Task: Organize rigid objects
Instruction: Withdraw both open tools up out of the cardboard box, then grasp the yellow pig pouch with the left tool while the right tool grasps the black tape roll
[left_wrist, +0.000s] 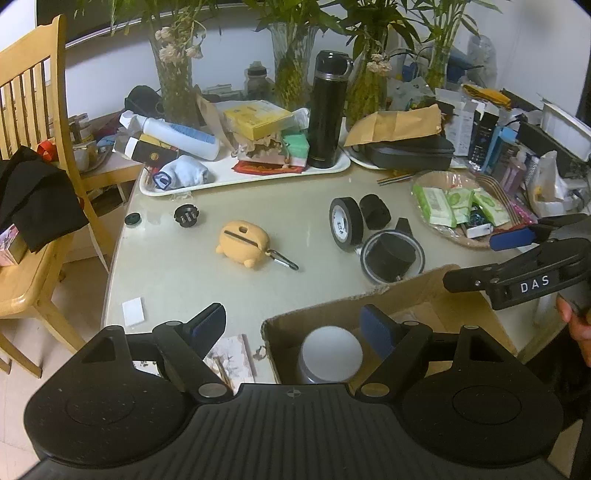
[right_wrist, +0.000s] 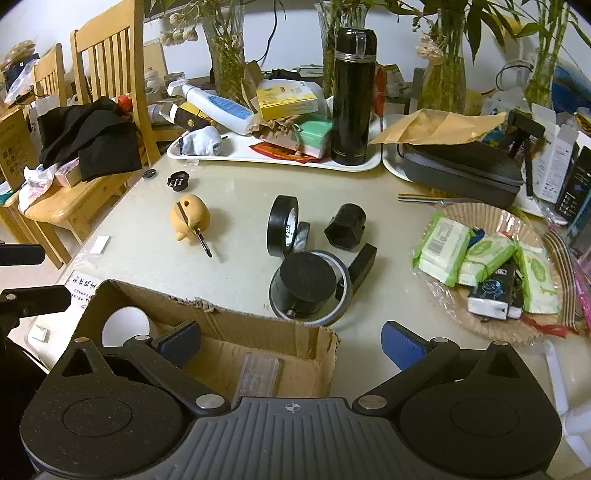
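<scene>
1. At the far left of the table lie a small dark button (left_wrist: 132, 219) and a black ribbed cap (left_wrist: 188, 215), near the table edge beside the wooden chair (left_wrist: 33, 110). Both are well apart from the two tongs.

2. Next comes the yellow case (left_wrist: 242, 241), shaped like a small animal, with a metal clip (left_wrist: 282, 259) at its right end. Its long axis runs from left to lower right across the table. It lies straight ahead of the left gripper (left_wrist: 293, 323), so I judge the left hand is the nearer one for it.

3. The left gripper is released: its blue pads stand wide apart and nothing is between them. Below it is the open cardboard box (left_wrist: 406, 284), and a white-lidded jar (left_wrist: 330, 352) already stands inside.

4. In the middle stands a black tape roll (right_wrist: 282, 225) on its edge, touching a smaller roll (right_wrist: 301, 234). Just beside them is a black hexagonal cap (right_wrist: 345, 227).

5. In front of these, a black round knob (right_wrist: 306, 277) sits inside a flat tape ring (right_wrist: 341, 273), just beyond the far wall of the box. A black flat bar (right_wrist: 364, 264) leans at its right side.

6. The right gripper (right_wrist: 291, 345) is also released and holds nothing. This group of black things lies directly ahead of it, so the right hand is nearer here. A flat clear block (right_wrist: 258, 373) already lies in the box under it.

7. At the right, the basket (right_wrist: 476, 214) with green packets (right_wrist: 441, 249) seems not part of the task.
</scene>
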